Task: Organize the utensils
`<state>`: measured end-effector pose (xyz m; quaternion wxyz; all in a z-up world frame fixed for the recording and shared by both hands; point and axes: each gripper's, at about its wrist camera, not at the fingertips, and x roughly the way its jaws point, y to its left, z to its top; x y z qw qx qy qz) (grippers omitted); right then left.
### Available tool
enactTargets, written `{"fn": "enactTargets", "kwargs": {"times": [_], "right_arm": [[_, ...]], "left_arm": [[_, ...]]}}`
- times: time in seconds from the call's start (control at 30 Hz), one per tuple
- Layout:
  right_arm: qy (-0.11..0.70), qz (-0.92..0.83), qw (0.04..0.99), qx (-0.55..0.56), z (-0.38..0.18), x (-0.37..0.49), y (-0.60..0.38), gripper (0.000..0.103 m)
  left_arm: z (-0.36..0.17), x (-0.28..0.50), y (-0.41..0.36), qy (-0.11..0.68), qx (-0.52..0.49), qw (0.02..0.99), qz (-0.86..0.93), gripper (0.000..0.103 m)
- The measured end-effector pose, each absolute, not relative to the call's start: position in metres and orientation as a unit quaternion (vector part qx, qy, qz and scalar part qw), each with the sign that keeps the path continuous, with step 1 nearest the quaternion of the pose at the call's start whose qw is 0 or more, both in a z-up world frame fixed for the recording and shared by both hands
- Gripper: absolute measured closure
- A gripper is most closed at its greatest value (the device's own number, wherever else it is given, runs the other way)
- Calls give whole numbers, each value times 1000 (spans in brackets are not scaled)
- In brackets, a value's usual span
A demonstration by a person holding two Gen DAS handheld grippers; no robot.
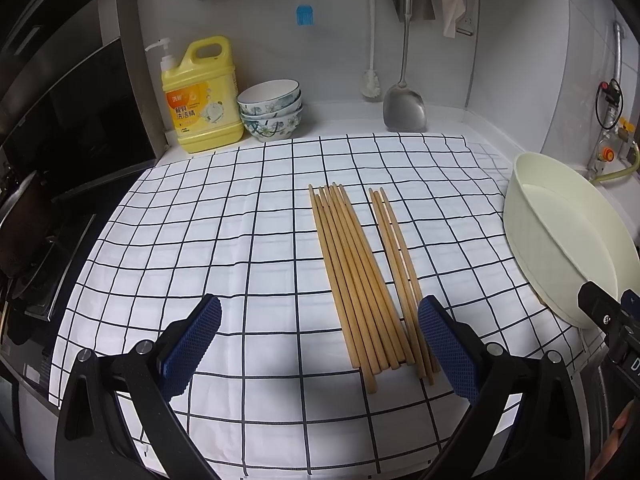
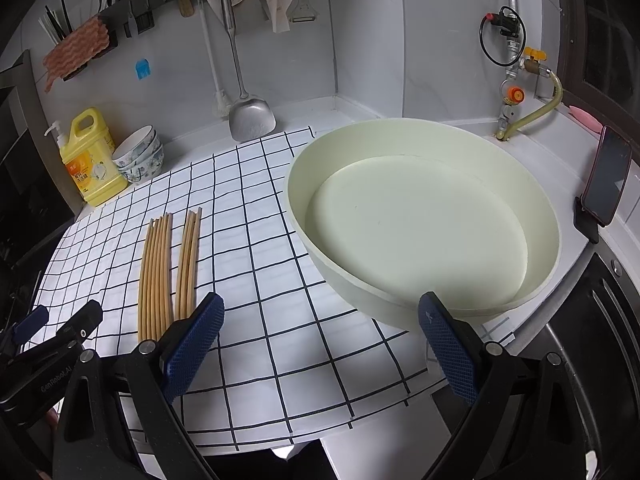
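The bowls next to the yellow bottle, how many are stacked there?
3 bowls, nested in one stack on the counter by the back wall, right of the yellow bottle. A further one could be hidden inside.

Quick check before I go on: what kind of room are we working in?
A home kitchen, most likely. Dish soap and stacked bowls stand by the tiled wall, a spatula hangs from a rail, and chopsticks lie on the checked cloth.

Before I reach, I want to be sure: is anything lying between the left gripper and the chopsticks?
Nothing visible does. The left gripper is open over bare checked cloth, and the chopsticks lie uncovered just ahead of its fingers.
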<state>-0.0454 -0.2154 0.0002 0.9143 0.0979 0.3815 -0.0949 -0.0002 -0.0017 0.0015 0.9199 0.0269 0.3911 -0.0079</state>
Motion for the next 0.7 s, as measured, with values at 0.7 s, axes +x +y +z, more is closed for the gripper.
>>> {"fn": "enactTargets", "kwargs": {"times": [0.7], "right_arm": [[376, -94, 917, 99, 2, -47, -215, 10]], "left_arm": [[-1, 0, -1, 391, 25, 920, -9, 6]]}}
